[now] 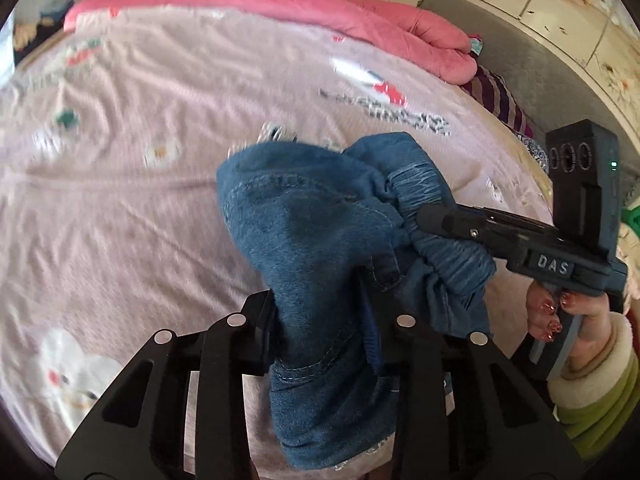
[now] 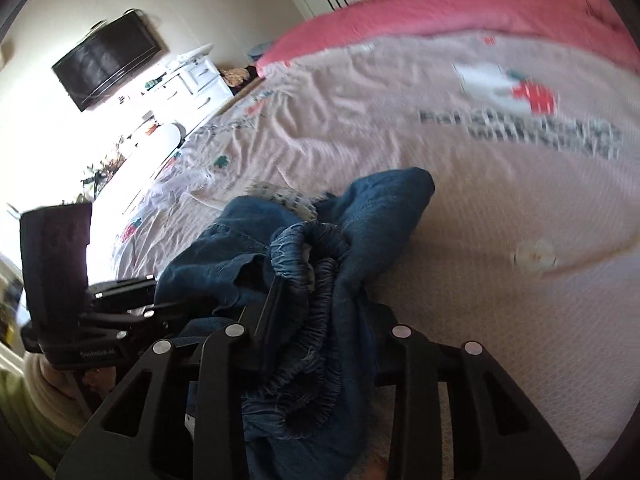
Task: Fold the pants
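Note:
Small blue denim pants [image 1: 304,240] with an elastic waistband hang bunched above a pink bed sheet [image 1: 140,208]. My left gripper [image 1: 320,320] is shut on the denim, which drapes down between its fingers. My right gripper [image 1: 424,220] comes in from the right in the left wrist view and is shut on the gathered waistband [image 1: 436,200]. In the right wrist view the pants [image 2: 352,240] fill the middle, the right gripper [image 2: 320,312] is clamped on the waistband [image 2: 316,320], and the left gripper [image 2: 152,292] holds the cloth at the left.
A pink quilt [image 1: 280,12] lies folded along the far side of the bed. A striped cloth [image 1: 500,100] and a grey headboard [image 1: 520,60] are at the right. A wall TV [image 2: 106,58] and a white dresser [image 2: 200,80] stand beyond the bed.

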A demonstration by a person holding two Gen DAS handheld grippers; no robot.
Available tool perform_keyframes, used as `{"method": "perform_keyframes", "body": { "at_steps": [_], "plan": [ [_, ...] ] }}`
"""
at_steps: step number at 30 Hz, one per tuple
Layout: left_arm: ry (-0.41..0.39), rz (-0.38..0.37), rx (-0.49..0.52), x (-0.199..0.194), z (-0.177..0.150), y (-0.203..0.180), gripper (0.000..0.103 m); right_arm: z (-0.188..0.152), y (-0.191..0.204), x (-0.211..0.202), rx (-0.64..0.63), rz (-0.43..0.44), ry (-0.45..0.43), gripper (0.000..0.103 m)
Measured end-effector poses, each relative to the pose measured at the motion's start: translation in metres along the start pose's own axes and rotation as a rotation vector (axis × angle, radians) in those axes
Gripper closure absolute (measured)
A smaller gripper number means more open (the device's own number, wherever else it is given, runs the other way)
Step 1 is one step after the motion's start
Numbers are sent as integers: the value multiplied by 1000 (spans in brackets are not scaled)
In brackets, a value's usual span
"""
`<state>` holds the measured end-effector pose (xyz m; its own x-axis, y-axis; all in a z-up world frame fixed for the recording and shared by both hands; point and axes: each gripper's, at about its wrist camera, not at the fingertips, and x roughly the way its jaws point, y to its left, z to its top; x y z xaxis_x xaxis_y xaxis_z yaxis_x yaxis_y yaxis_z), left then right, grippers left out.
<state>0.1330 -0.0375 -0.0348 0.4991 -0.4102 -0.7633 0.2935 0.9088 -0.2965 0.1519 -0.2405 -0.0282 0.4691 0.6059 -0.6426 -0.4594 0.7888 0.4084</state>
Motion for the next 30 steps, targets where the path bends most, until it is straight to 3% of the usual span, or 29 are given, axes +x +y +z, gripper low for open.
{"method": "perform_keyframes", "body": {
  "at_steps": [4, 8, 11, 12, 15, 18, 30],
  "plan": [
    [-70, 47, 28, -10, 21, -1, 76, 24, -1, -7, -11, -4, -63, 72],
    [-33, 88, 14, 18, 32, 12, 68, 35, -14, 22, 4, -49, -15, 69],
    [4, 150, 13, 42, 27, 21, 44, 28, -31, 46, 55, -76, 41, 58],
    [-1, 164, 20, 44, 25, 22, 38, 25, -36, 48, 76, -84, 36, 47],
    [-6, 141, -20, 45, 19, 30, 32, 17, -53, 47, 146, -77, 29, 28],
    [-19, 142, -30, 41, 16, 30, 29, 12, -54, 41, 159, -86, 24, 23],
    [-93, 172, -26, -7, -4, 19, 16, -6, -13, -36, 37, -257, -108, 9]
  ]
}}
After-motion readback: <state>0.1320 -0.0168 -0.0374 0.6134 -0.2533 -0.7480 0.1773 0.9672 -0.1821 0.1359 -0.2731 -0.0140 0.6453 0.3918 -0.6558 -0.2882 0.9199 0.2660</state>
